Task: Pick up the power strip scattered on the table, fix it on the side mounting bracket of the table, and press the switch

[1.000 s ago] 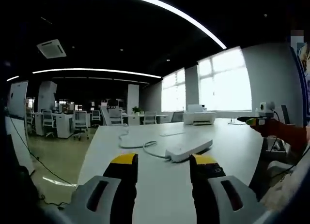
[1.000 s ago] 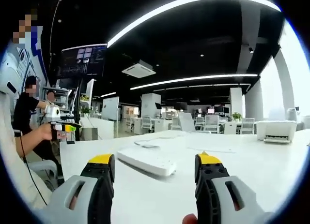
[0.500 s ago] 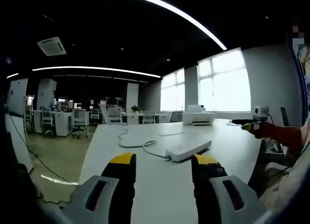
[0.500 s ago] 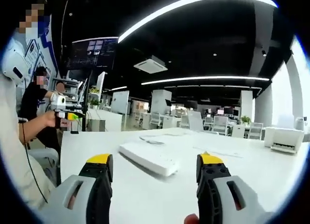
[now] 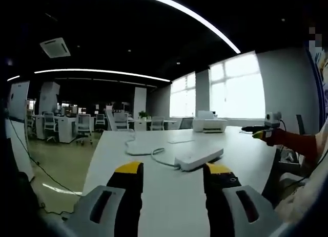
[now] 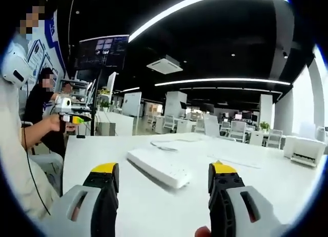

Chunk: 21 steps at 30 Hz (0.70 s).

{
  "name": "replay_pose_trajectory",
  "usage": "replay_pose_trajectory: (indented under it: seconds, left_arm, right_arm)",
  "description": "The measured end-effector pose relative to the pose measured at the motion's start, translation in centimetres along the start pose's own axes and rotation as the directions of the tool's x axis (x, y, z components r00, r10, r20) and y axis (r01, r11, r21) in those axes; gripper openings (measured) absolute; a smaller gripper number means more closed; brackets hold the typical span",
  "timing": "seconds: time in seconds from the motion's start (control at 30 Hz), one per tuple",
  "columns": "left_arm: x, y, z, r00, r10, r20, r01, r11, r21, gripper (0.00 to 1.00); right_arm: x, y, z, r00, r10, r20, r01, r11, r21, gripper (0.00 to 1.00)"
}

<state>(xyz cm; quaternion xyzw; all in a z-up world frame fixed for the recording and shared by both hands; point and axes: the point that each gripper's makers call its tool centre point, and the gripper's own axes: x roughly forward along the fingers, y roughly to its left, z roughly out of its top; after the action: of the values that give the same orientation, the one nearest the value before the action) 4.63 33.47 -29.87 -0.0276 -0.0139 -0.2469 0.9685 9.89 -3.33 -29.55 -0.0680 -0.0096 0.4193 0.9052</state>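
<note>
A white power strip (image 5: pixel 200 158) lies flat on the white table (image 5: pixel 154 196), a little beyond my left gripper (image 5: pixel 173 169). Its white cable (image 5: pixel 146 152) curls away to the left. That gripper's yellow-tipped jaws stand open and apart with nothing between them, low over the table. In the right gripper view the same power strip (image 6: pixel 158 167) lies slantwise just ahead of my right gripper (image 6: pixel 164 169), which is also open and holds nothing. Neither gripper touches the strip.
A white printer (image 5: pixel 210 124) stands at the table's far end, and shows as the printer (image 6: pixel 306 149) on the right. A flat sheet (image 6: pixel 230 160) lies on the table. A seated person's hand (image 6: pixel 54 125) holds another gripper at the table's edge. Office desks and chairs fill the background.
The right gripper view has shifted a little, so that camera moved slightly. The power strip lies where it was and both grippers stay open.
</note>
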Motion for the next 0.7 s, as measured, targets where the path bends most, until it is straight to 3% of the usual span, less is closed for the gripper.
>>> replay_pose_trajectory:
  seconds: [0.3,0.7]
  left_arm:
    - [0.1,-0.2,-0.2,1.000,-0.005,-0.008,0.005,1.000,0.006,0.51]
    - [0.1,-0.2,-0.5,1.000,-0.004,-0.021,0.005,1.000,0.007,0.51]
  right_arm:
    - [0.7,-0.9,0.1,1.000,0.030,-0.005,-0.030,1.000,-0.004,0.67]
    - [2.4,-1.6,-0.1,0.995,0.081,-0.059,-0.083,0.996,-0.031,0.68]
